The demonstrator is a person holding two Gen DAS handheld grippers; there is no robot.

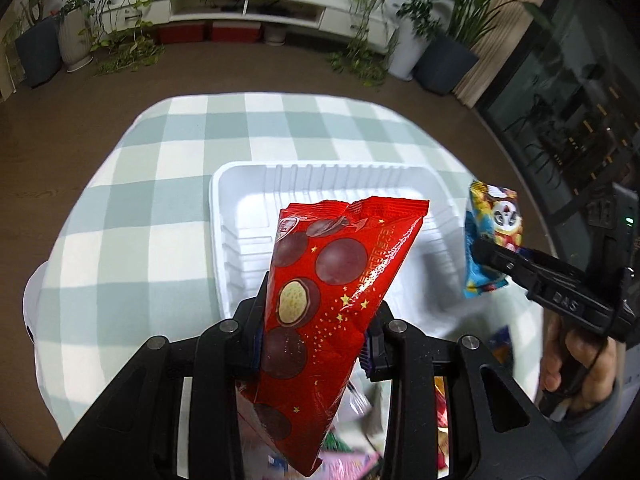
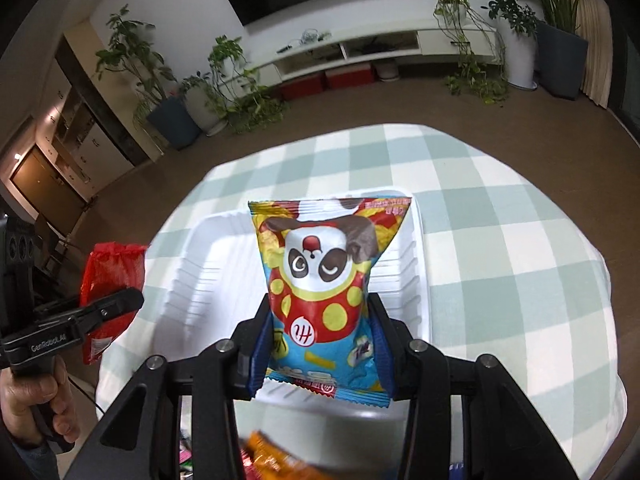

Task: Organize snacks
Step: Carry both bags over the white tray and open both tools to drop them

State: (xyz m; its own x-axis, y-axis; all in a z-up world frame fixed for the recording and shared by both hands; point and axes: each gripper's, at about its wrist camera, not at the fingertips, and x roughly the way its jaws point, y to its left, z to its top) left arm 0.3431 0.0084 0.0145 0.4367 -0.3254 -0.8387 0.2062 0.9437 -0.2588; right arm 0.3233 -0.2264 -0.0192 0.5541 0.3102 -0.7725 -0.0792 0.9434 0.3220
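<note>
My left gripper [image 1: 316,320] is shut on a red packet of chocolate balls [image 1: 332,300] and holds it in the air in front of the white tray [image 1: 248,184]. My right gripper [image 2: 320,320] is shut on a blue and yellow panda snack bag [image 2: 320,280], held above the near edge of the same white tray [image 2: 192,272]. In the left wrist view the right gripper [image 1: 488,256] with the panda bag [image 1: 490,232] is at the right. In the right wrist view the left gripper [image 2: 132,300] with the red packet [image 2: 108,280] is at the left.
The tray lies on a round table with a green and white checked cloth [image 1: 160,208]. Several loose snack packets [image 1: 352,440] lie below the grippers, blurred; an orange one [image 2: 272,460] shows in the right wrist view. Potted plants [image 2: 168,92] and a white TV bench [image 1: 248,4] stand beyond.
</note>
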